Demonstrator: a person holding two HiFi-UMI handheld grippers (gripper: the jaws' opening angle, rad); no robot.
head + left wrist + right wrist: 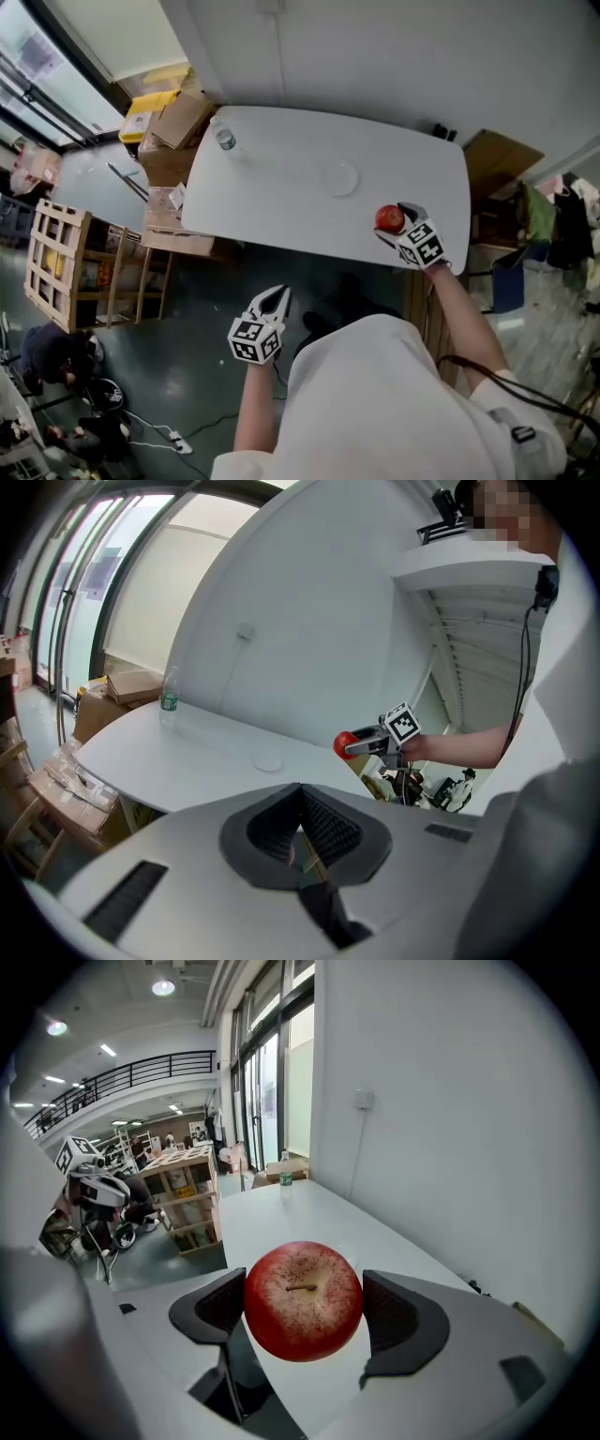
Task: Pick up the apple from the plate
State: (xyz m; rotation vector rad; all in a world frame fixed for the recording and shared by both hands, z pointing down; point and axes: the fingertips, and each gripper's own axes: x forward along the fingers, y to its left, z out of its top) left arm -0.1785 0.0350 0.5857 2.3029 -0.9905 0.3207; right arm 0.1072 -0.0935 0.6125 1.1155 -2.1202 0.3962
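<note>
A red apple (388, 218) (303, 1299) sits between the two dark pads of my right gripper (397, 225) (305, 1305), which is shut on it, above the near right part of the white table (281, 187). The left gripper view shows the apple (344, 743) lifted off the tabletop. A small white plate (339, 177) (269, 763) lies bare on the table, to the left of and beyond the apple. My left gripper (278, 297) (300, 829) hangs below the table's near edge over the floor, jaws shut on nothing.
A clear bottle with a green label (224, 139) (169, 697) (286, 1178) stands at the table's far left corner. Cardboard boxes (178, 122) and a wooden rack (66, 262) are left of the table. A white wall runs behind it.
</note>
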